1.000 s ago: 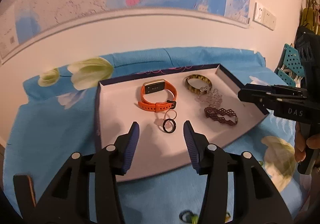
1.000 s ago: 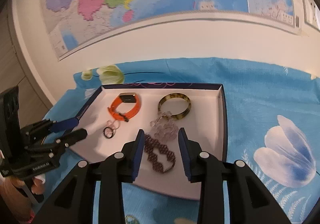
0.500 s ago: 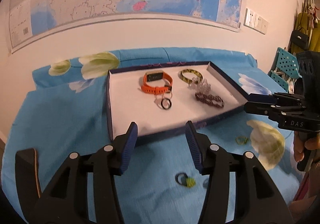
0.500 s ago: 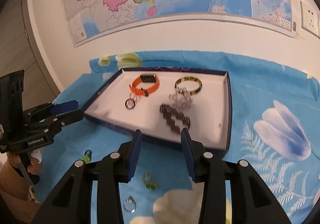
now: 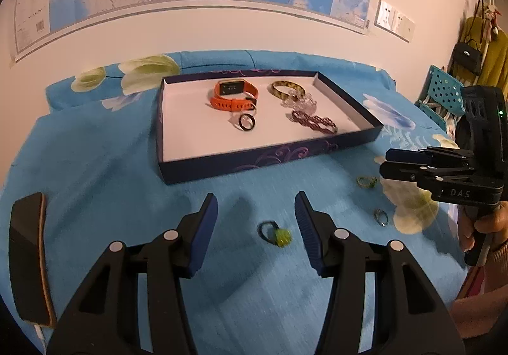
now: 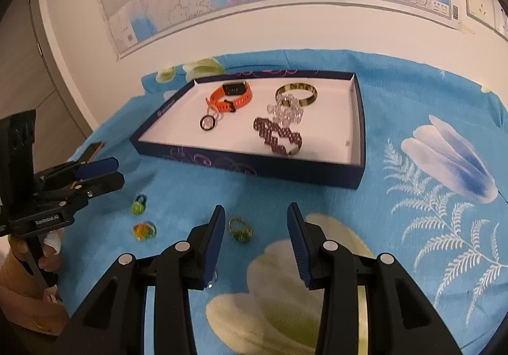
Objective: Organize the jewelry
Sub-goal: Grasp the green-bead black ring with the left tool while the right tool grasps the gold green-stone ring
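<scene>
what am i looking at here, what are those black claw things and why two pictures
No robot: a person holds a hand-held gripper in each hand, each with a camera looking along its fingers. One picture is from the left gripper, one from the right gripper; each also sees the other at its edge. Both are open and hold nothing. On the blue cloth is a tray holding an orange watch, bangle, bracelets and a dark ring. Loose rings lie in front: a green ring between the left fingers, a gold ring between the right.

Warm indoor light, soft shadows on the blue cloth [image 5: 95, 164], strong fisheye bending, dark corners, slight blur
</scene>
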A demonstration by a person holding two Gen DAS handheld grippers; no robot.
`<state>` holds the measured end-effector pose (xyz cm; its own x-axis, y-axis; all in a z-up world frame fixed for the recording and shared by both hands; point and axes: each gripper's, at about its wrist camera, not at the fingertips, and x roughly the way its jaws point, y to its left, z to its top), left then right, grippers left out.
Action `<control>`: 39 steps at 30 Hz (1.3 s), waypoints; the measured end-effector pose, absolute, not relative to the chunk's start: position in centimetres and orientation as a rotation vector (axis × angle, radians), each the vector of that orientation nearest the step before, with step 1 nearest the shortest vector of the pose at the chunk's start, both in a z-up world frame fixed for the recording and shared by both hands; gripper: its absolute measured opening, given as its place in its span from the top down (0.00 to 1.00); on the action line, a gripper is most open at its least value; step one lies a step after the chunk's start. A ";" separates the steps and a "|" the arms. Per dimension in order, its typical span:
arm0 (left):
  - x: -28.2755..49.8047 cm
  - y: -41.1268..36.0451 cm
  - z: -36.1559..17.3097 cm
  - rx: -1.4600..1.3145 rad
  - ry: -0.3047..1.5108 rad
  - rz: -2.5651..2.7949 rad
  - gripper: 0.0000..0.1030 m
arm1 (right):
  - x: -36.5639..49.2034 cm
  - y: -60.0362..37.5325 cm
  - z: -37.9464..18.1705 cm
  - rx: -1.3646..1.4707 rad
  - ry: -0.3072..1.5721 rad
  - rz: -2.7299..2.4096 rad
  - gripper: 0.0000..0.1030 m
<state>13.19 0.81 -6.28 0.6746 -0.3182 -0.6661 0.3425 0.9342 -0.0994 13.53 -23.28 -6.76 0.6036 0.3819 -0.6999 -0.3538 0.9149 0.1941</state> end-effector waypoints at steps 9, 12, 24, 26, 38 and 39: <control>12.1 0.0 -7.1 0.081 0.763 -0.386 0.51 | 13.1 -22.2 -7.6 0.014 0.838 0.443 0.63; 12.5 -0.2 -7.3 0.090 0.778 -0.378 0.51 | 13.0 -22.0 -7.6 0.010 0.838 0.439 0.63; 13.9 -1.0 -8.6 0.081 0.865 -0.382 0.58 | 13.4 -21.6 -8.0 0.004 0.869 0.408 0.63; 14.0 -0.9 -8.7 0.080 0.869 -0.384 0.58 | 13.5 -21.4 -8.1 -0.004 0.880 0.404 0.63; 13.8 -1.3 -8.9 0.088 0.880 -0.355 0.75 | 13.6 -20.8 -8.1 -0.042 0.881 0.370 0.73; 13.8 -1.2 -8.9 0.085 0.880 -0.354 0.76 | 13.7 -20.9 -8.2 -0.040 0.882 0.367 0.74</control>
<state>13.85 -1.24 -8.93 0.5830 -0.2686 -0.7668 0.3377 0.9385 -0.0720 13.67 -20.91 -8.15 0.5772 0.2974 -0.7605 -0.3303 0.9368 0.1157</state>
